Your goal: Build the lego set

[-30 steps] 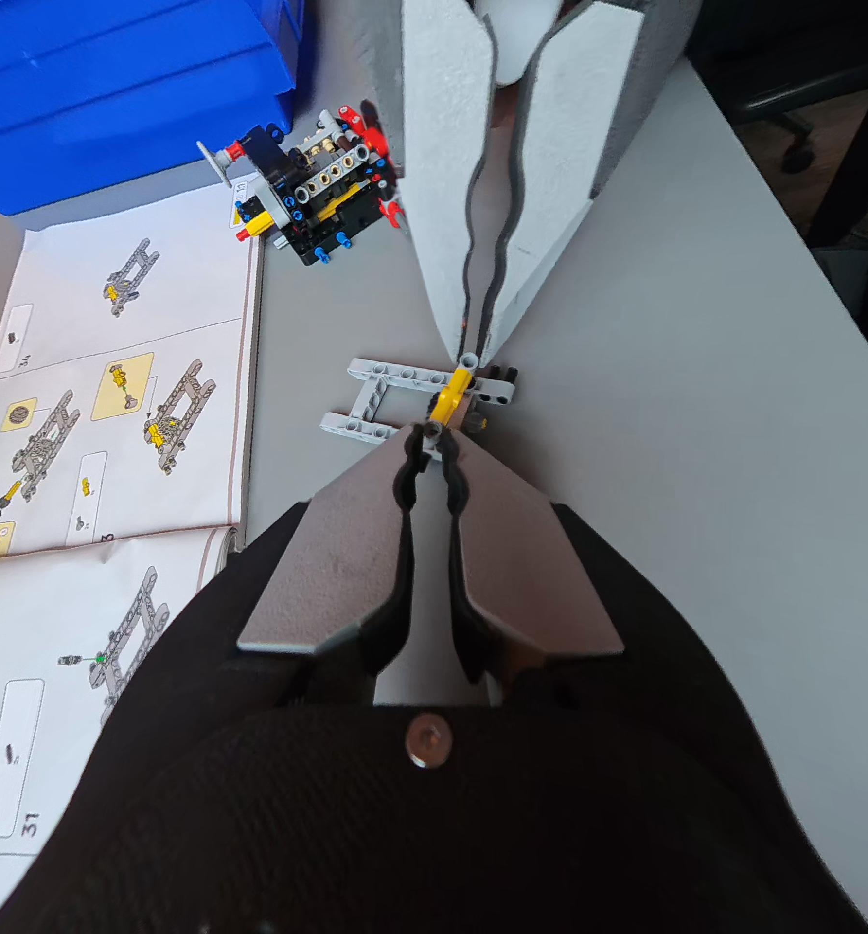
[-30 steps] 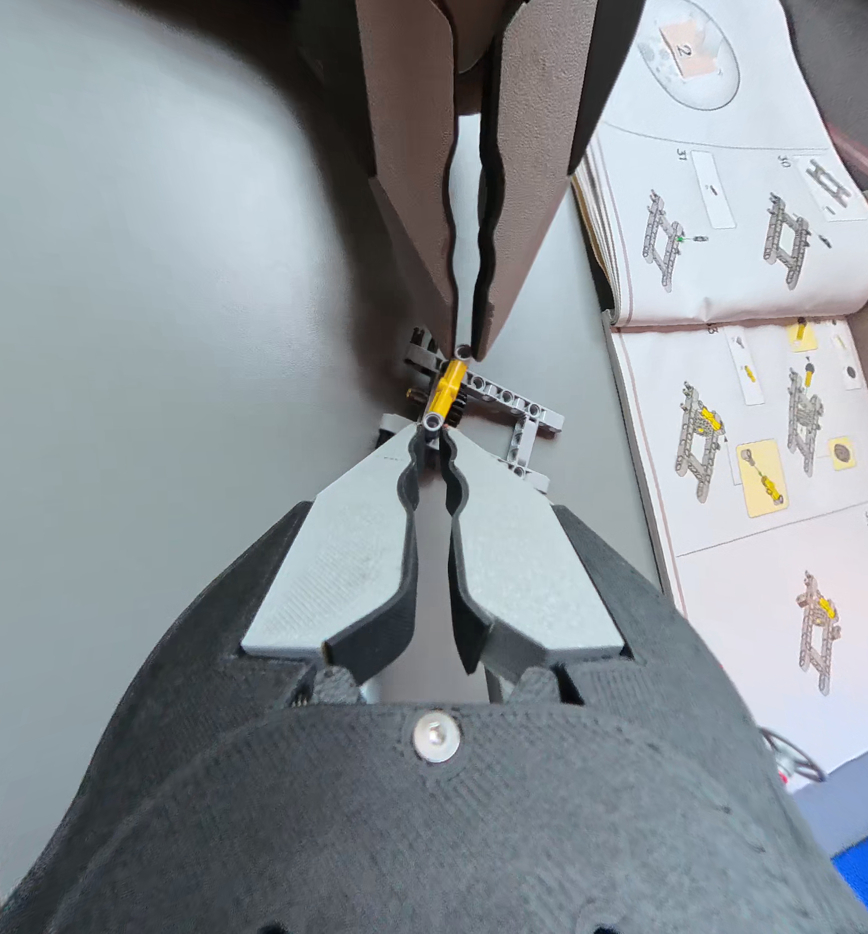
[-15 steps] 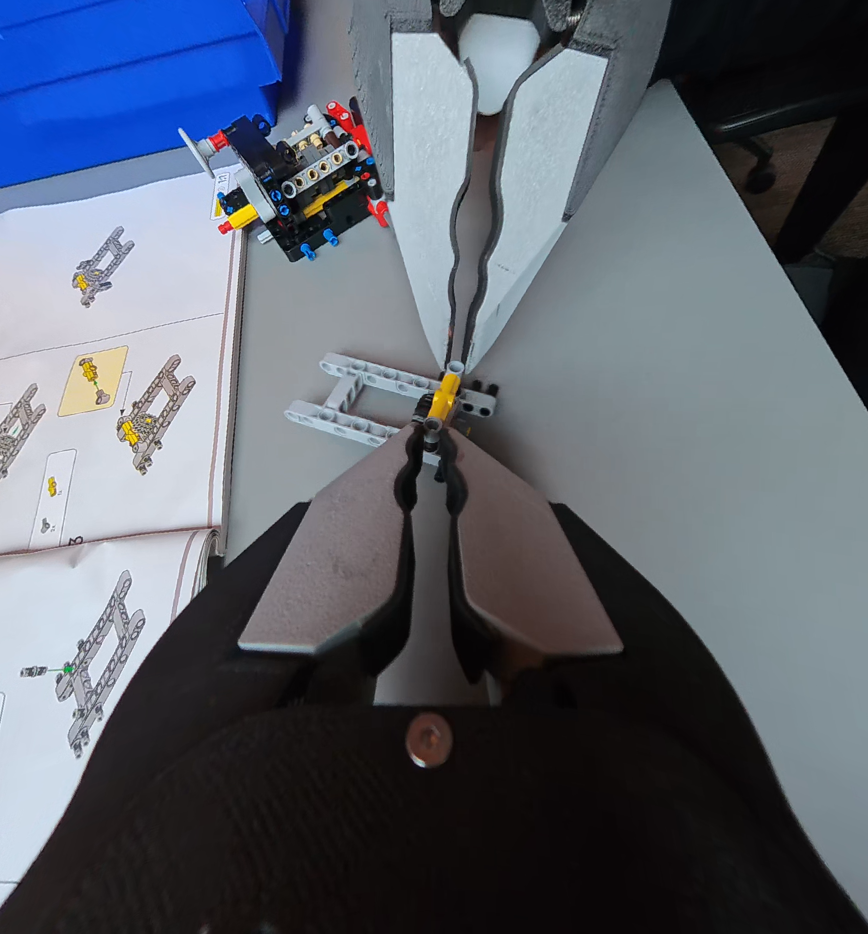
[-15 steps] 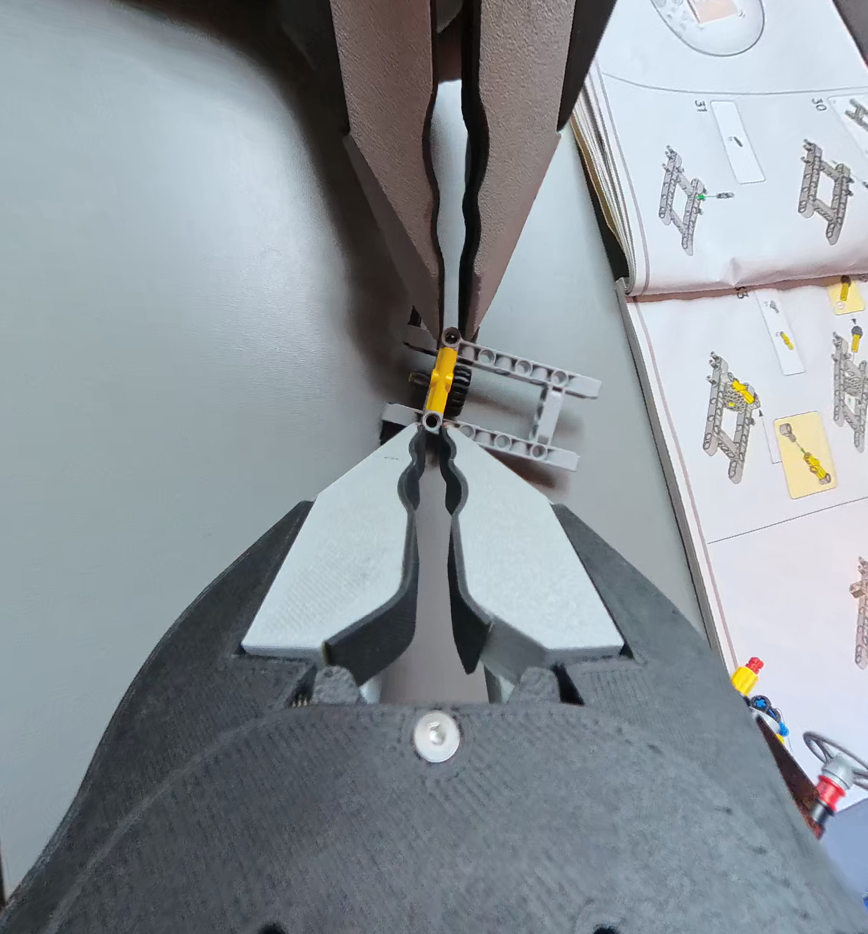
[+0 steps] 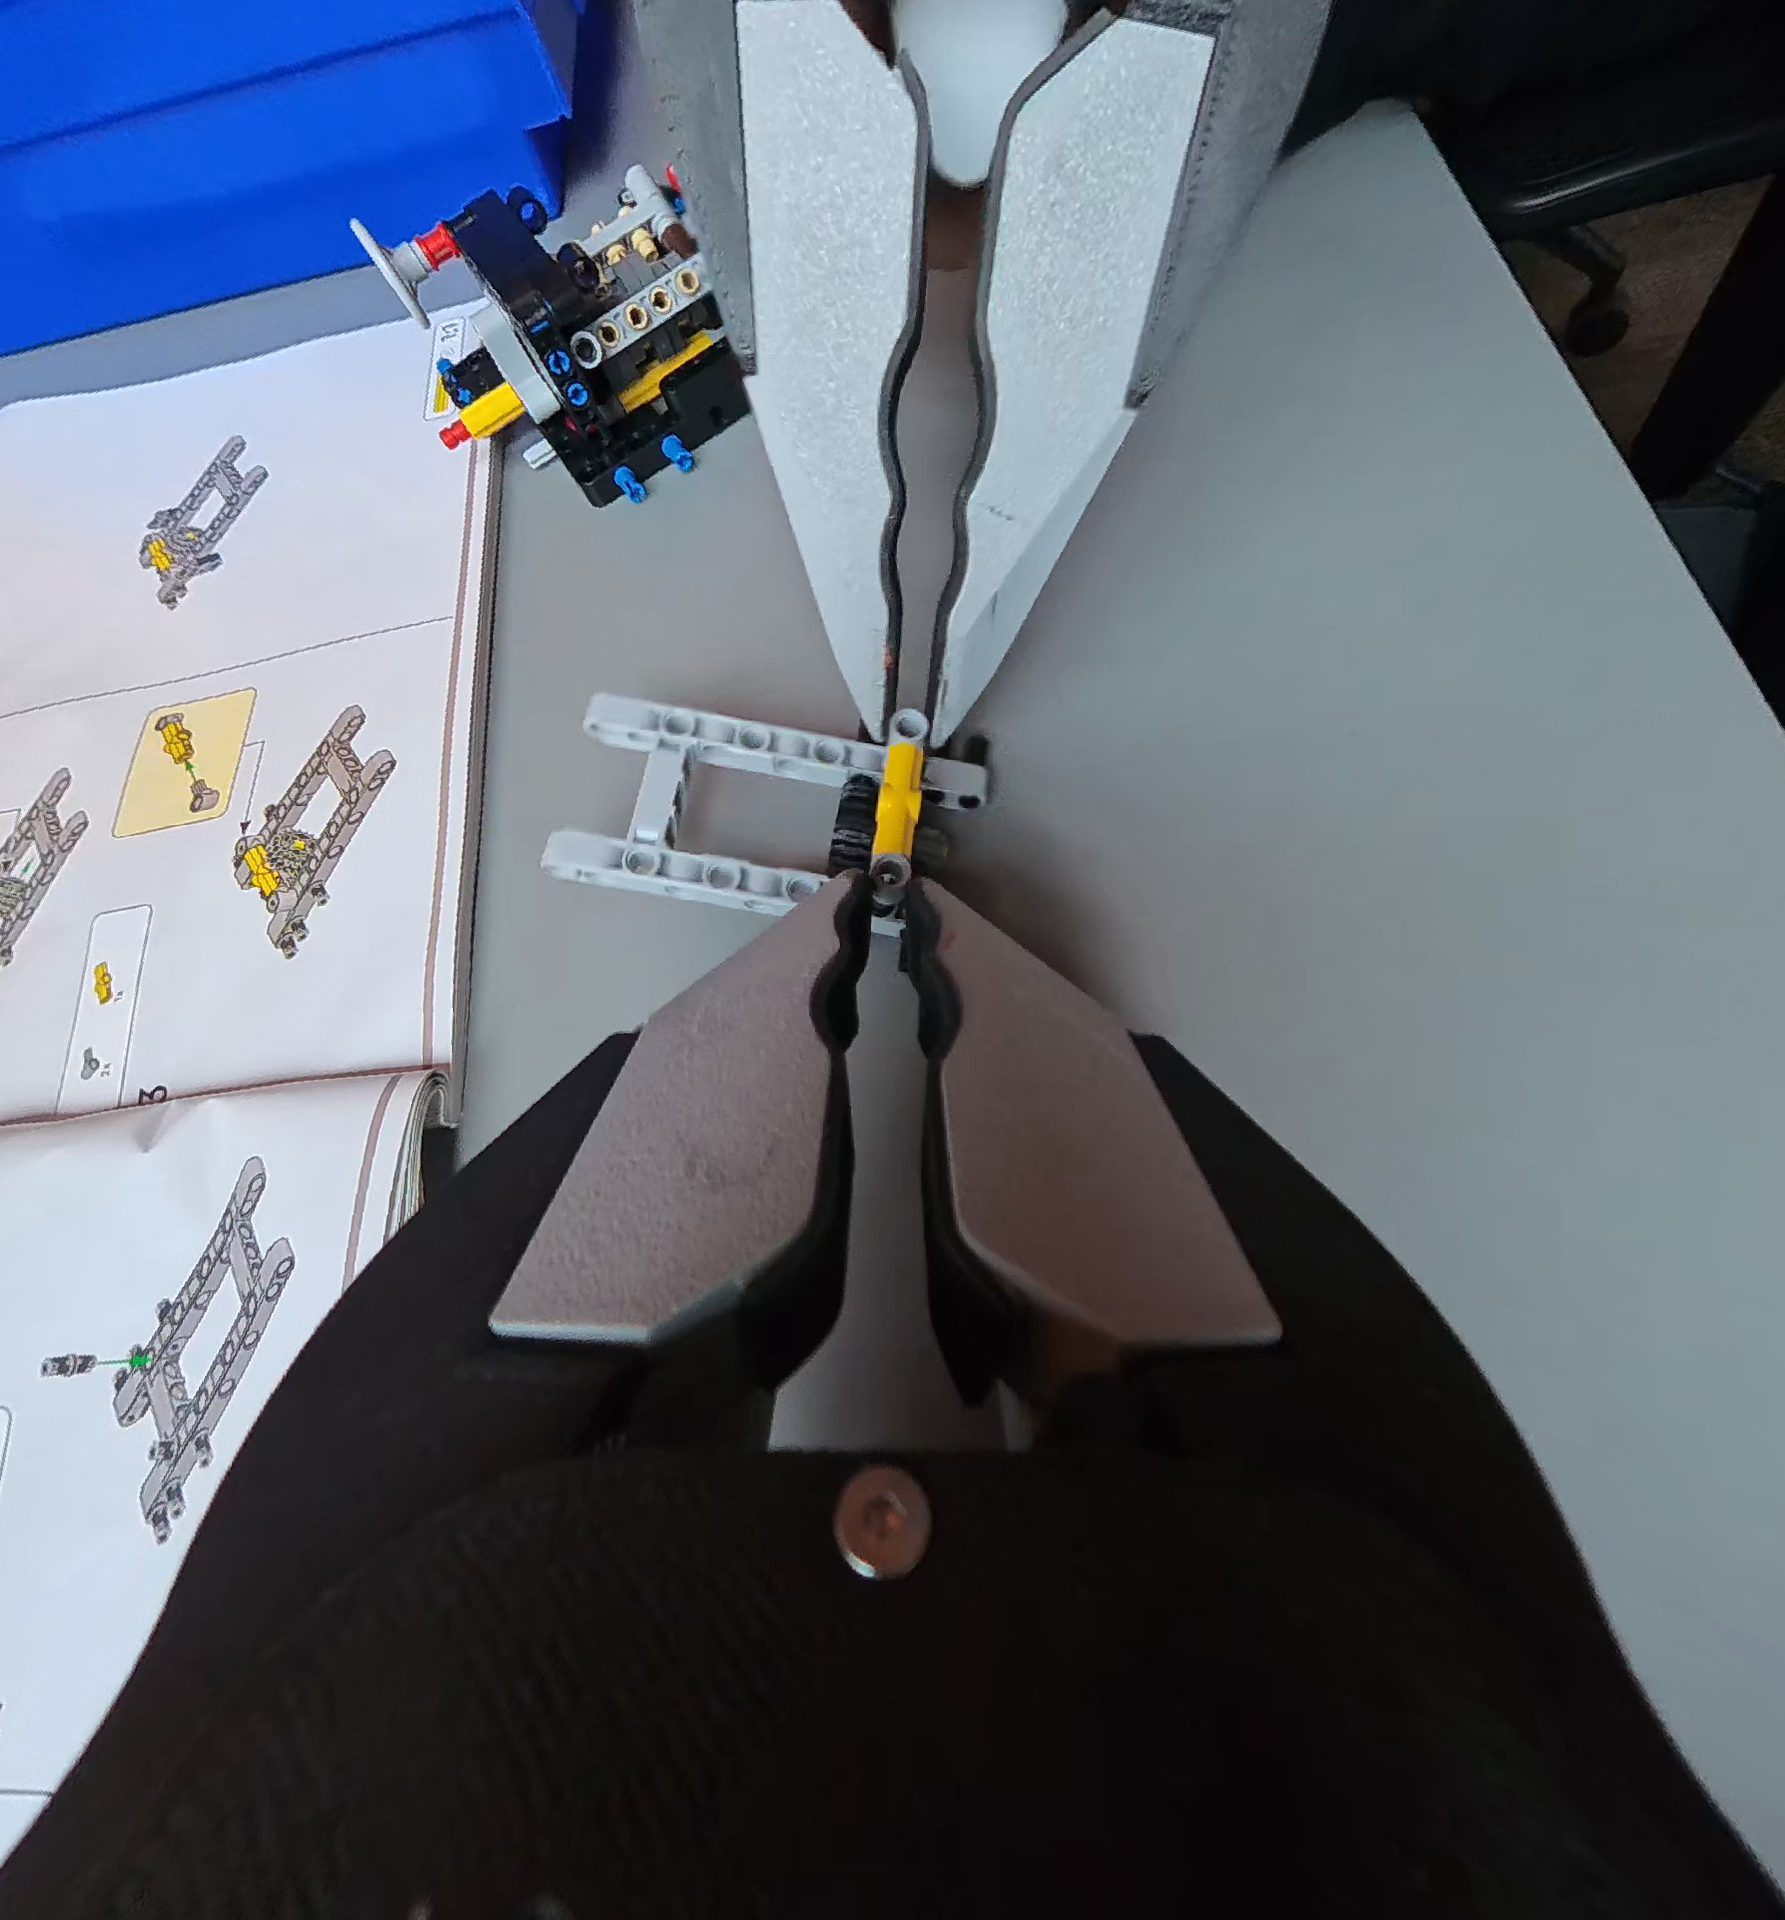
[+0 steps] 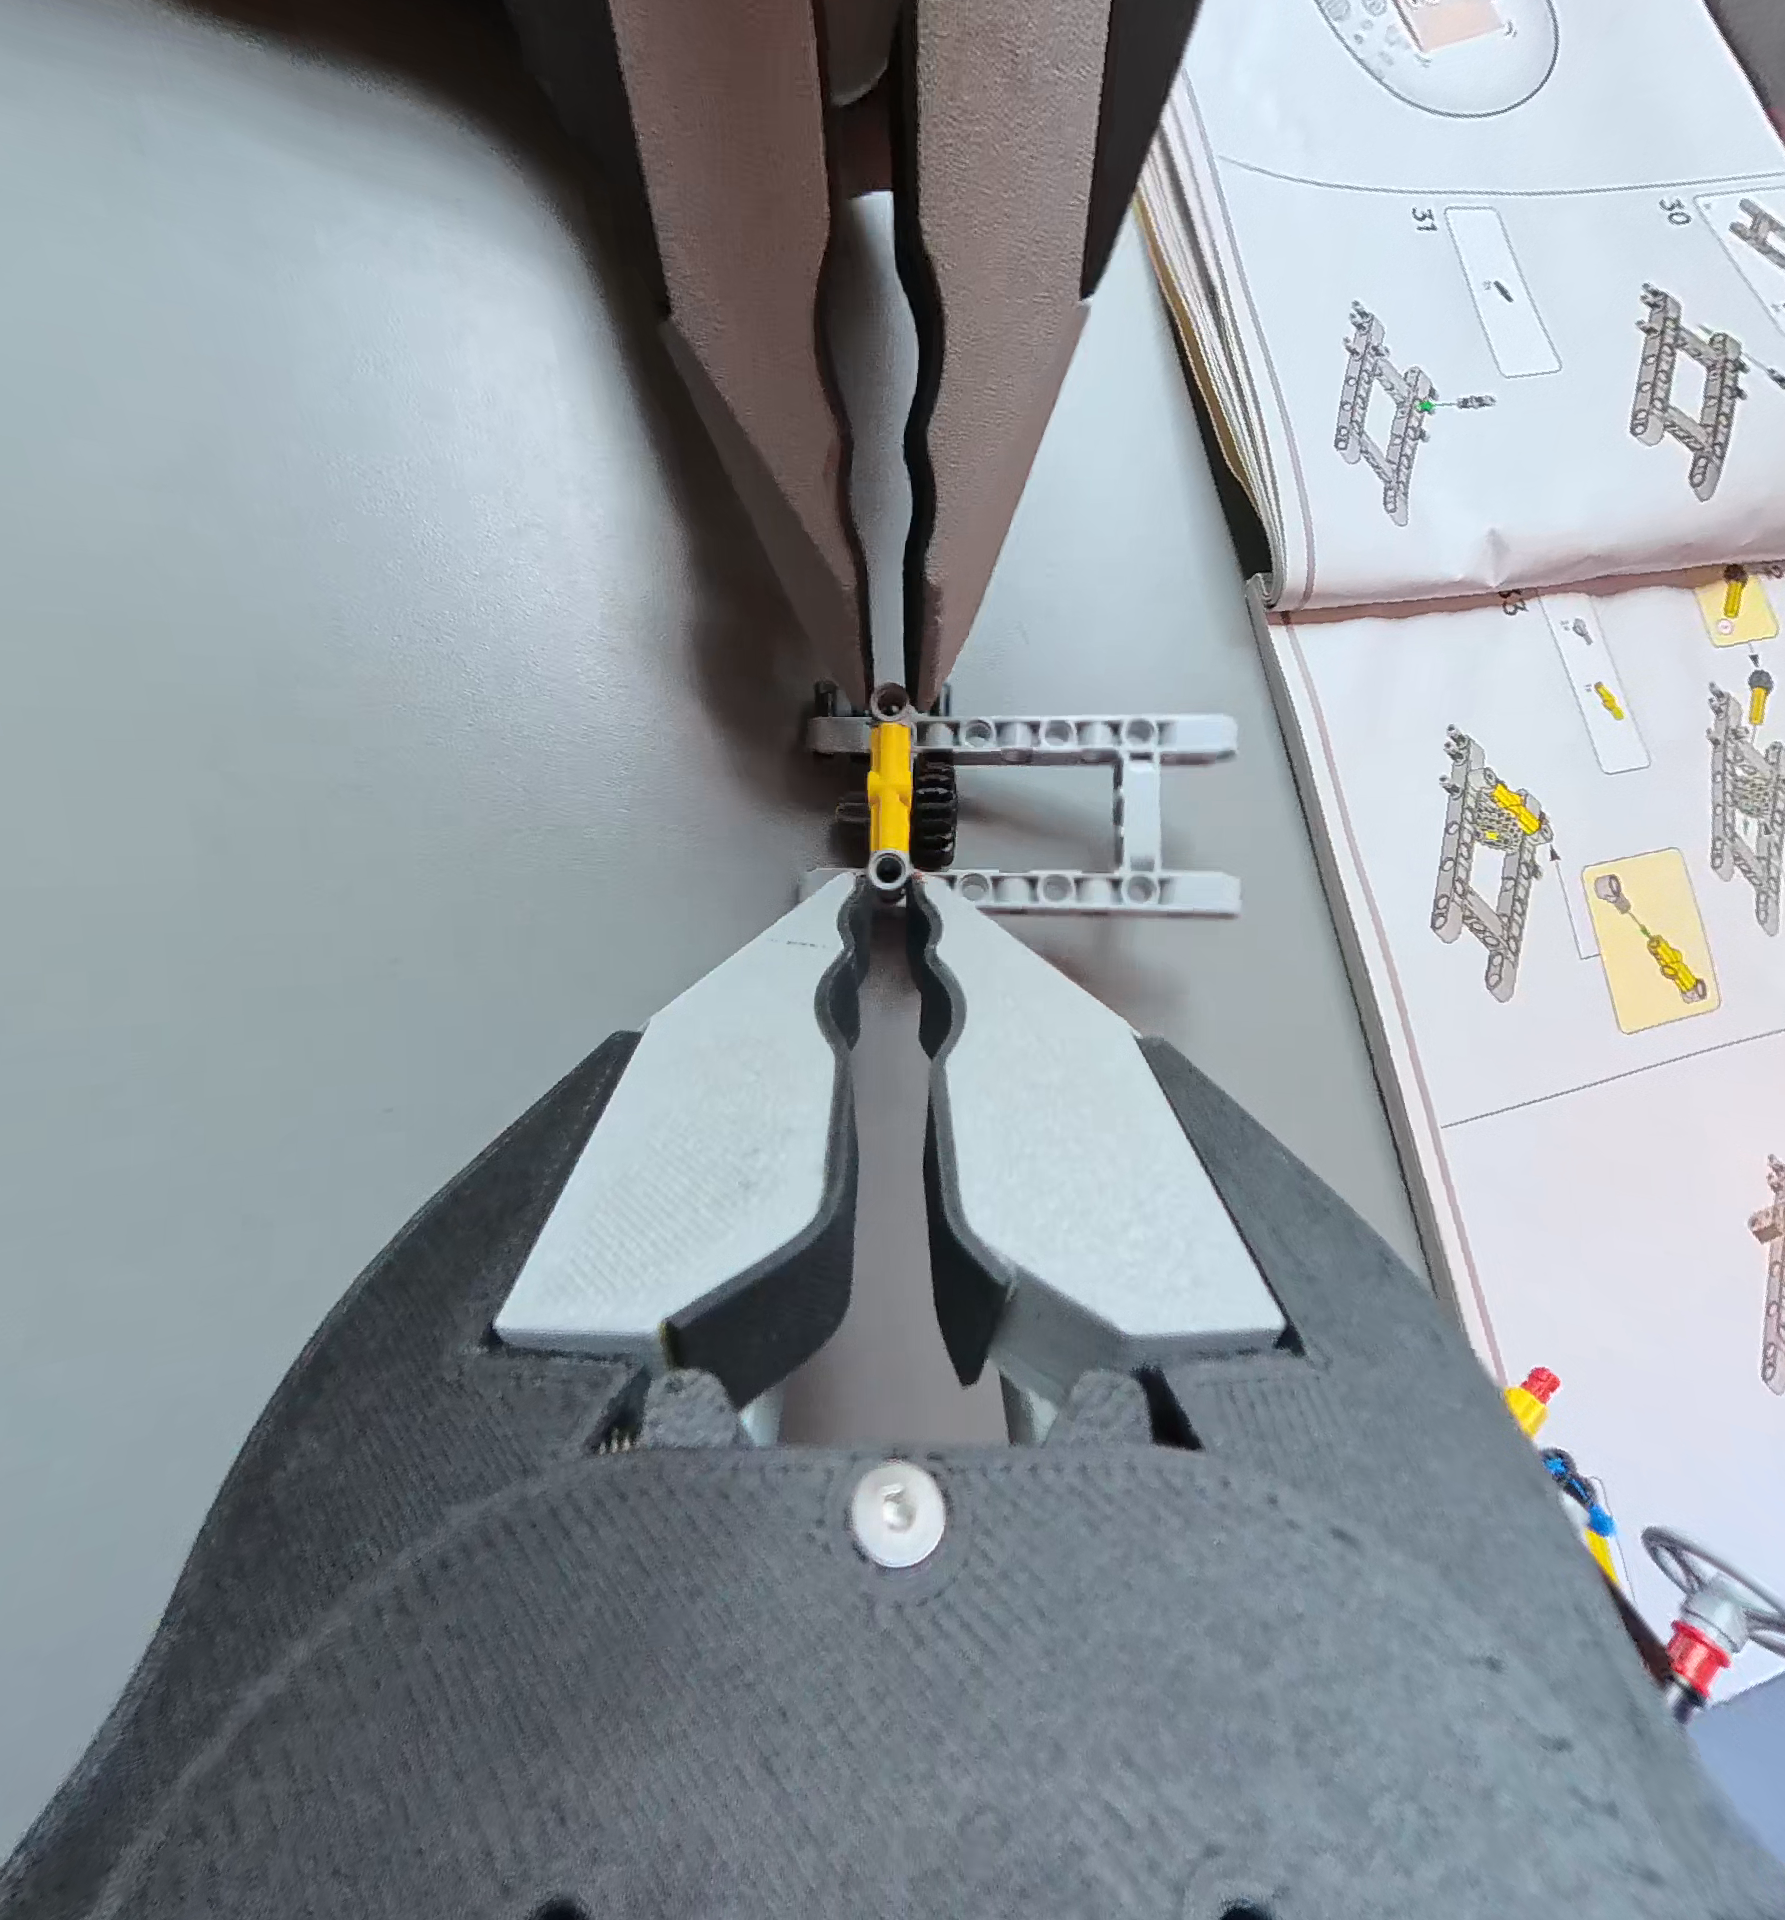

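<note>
Lego frame [image 5: 706, 805]: light grey, two long beams joined by a cross-piece, lying flat on the grey table [image 5: 1335, 831], just right of the instruction booklet [image 5: 192, 727].
Yellow axle assembly [image 5: 896, 808]: spans the gap between the two beams at the frame's 3 o'clock end in the left wrist view, with a black gear [image 5: 852, 831] beside it and a small grey connector at each tip.
Left gripper [image 5: 883, 904]: jaws nearly closed, pinching the near grey connector [image 5: 888, 875]; whether it grips firmly or merely touches, I cannot tell for sure.
Right gripper [image 6: 883, 902]: jaws likewise narrowed onto the opposite connector [image 6: 889, 869]; it enters the left wrist view from 12 o'clock.
Step in hand: seemingly seating the axle assembly between the beams.
Doing it well: press both ends inward evenly along the axle's line, keep the frame flat so neither beam lifts, and keep the gear square between the beams.
Risk: uneven force could pivot the light frame on the smooth table or pop a connector out.
Finished sub-build [image 5: 597, 343]: black, grey and yellow block at 11 o'clock in the left wrist view, well apart from the frame.
Blue bin [image 5: 223, 135]: beyond it at 10 o'clock.
Obstruction: nothing lies between the grippers and the frame; the booklet edge is near but apart.
</note>
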{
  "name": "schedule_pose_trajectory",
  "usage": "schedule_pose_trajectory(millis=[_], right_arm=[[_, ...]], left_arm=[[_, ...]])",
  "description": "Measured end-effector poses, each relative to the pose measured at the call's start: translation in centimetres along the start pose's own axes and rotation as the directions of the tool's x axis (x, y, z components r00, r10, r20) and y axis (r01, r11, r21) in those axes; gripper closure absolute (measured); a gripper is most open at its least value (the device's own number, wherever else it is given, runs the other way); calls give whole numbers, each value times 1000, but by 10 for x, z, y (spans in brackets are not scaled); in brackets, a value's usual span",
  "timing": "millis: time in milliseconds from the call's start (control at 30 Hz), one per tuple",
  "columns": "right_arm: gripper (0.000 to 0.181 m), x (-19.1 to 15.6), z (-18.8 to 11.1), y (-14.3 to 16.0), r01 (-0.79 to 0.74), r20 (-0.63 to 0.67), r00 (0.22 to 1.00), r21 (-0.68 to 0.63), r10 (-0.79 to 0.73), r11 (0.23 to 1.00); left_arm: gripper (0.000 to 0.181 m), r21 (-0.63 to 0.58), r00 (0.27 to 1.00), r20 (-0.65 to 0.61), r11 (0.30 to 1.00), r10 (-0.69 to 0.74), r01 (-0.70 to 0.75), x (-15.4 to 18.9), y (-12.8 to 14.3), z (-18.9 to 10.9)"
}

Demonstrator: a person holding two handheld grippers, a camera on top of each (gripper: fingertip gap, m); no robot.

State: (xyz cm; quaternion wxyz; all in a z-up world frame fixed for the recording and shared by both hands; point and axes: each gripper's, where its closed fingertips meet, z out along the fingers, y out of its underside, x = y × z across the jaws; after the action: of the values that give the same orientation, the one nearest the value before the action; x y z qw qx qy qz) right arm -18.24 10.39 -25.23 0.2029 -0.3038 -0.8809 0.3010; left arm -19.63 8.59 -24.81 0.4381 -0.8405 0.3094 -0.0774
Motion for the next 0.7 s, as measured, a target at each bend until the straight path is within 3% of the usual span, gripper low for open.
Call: schedule_pose_trajectory(millis=[467,700], right_arm=[[179,4,4,-1,87,-25,996,-19,-88,996],[180,3,5,-3,111,-24,993,-29,-112,993]], left_arm=[[176,-42,999,35,999,31,-29,0,5,7],[170,0,1000,23,1000,-8,8,-1,0,0]])
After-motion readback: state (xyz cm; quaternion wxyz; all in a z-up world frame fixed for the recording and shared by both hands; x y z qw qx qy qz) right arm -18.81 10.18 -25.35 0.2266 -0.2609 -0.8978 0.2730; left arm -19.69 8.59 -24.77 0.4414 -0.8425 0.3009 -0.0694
